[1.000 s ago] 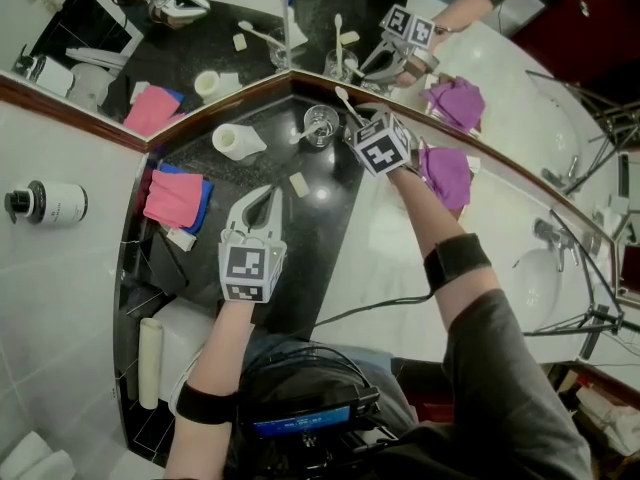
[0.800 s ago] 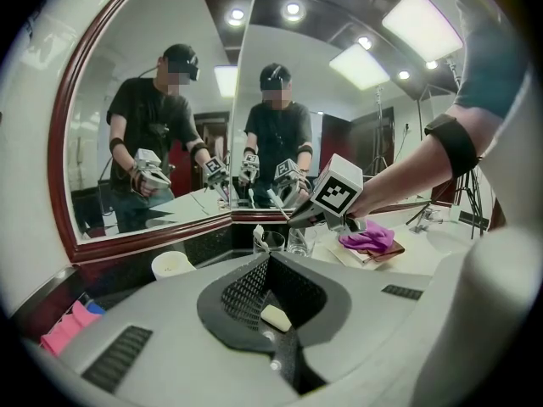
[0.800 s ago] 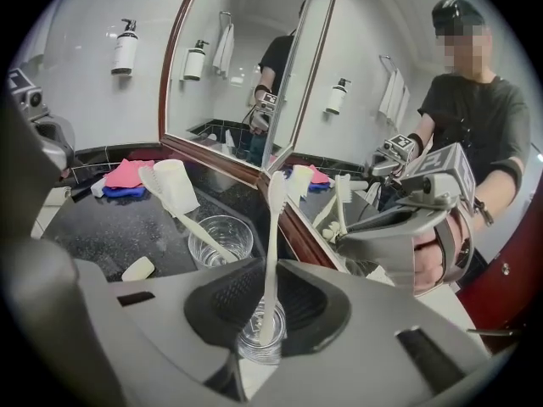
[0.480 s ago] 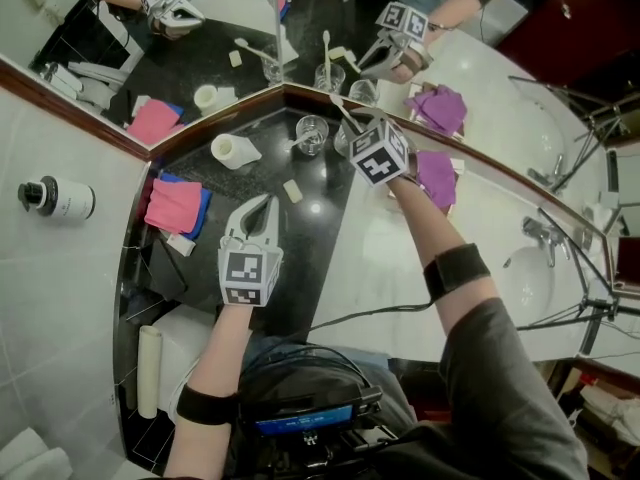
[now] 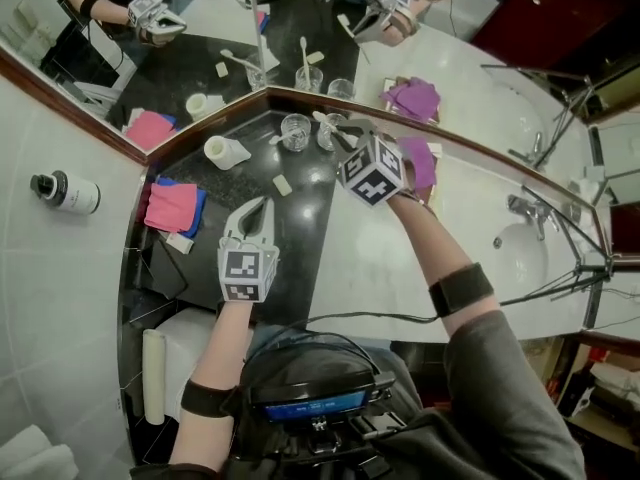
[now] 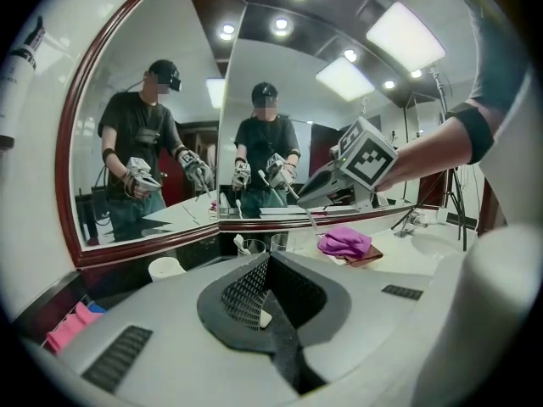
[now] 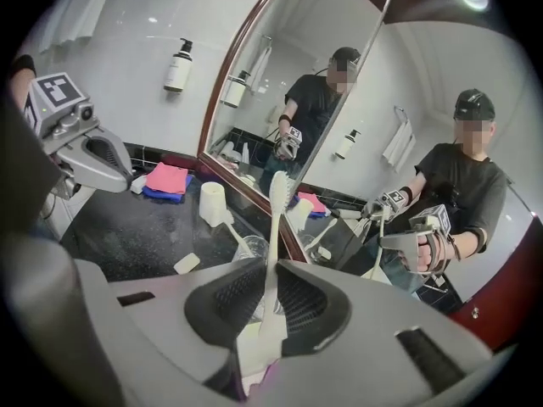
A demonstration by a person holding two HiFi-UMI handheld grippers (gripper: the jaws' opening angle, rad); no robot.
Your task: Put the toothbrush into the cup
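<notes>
My right gripper point(image 5: 350, 146) is shut on the handle of a white toothbrush point(image 7: 275, 227), which stands upright between the jaws with its head on top. It hovers above the black counter near two clear glass cups point(image 5: 295, 130) point(image 5: 332, 131) by the mirror corner. In the right gripper view one glass cup point(image 7: 248, 248) lies just beyond the jaws, with another toothbrush point(image 7: 226, 225) leaning in it. My left gripper point(image 5: 262, 206) is shut and empty, hanging over the counter nearer to me. The left gripper view shows the right gripper point(image 6: 333, 185) raised, and the toothbrush point(image 6: 310, 219).
A white cup point(image 5: 225, 151) lies on its side at the back left, a soap bar point(image 5: 283, 184) near the middle. A pink cloth on a blue one point(image 5: 172, 206) sits at left, a purple cloth point(image 5: 420, 163) at right. Mirrors line the back; a sink point(image 5: 520, 258) lies far right.
The right gripper has lifted with the toothbrush and rolled, so the brush stands more upright above the cups. The left gripper has drifted a little.
</notes>
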